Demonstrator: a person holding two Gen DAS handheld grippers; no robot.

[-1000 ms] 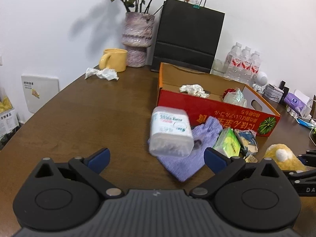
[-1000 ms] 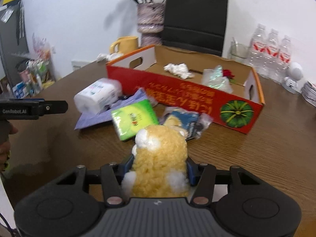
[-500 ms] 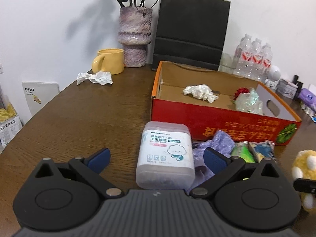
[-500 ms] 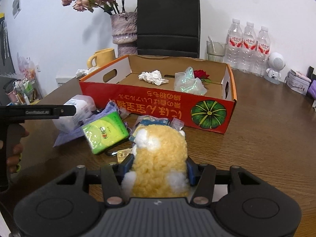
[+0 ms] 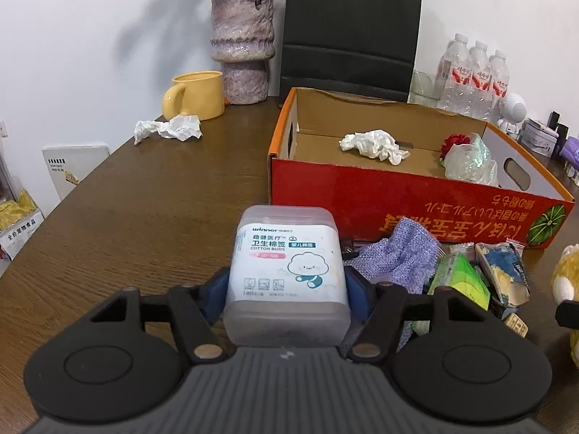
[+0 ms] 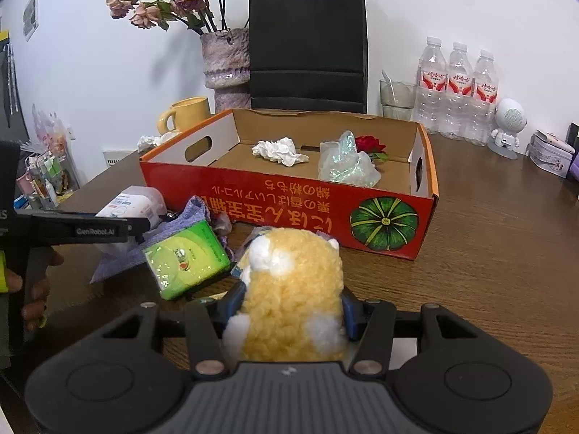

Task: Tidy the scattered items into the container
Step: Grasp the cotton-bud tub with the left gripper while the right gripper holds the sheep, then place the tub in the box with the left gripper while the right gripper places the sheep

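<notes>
Two grips live: left gripper closing on cotton-bud box, right gripper clamping plush toy; slick box could slip before carton at 1 o'clock.

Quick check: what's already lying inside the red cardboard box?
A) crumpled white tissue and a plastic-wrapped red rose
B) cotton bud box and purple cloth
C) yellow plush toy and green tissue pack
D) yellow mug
A: the red cardboard box holds only the crumpled white tissue and the plastic-wrapped red rose; nothing else shows inside it.
</notes>
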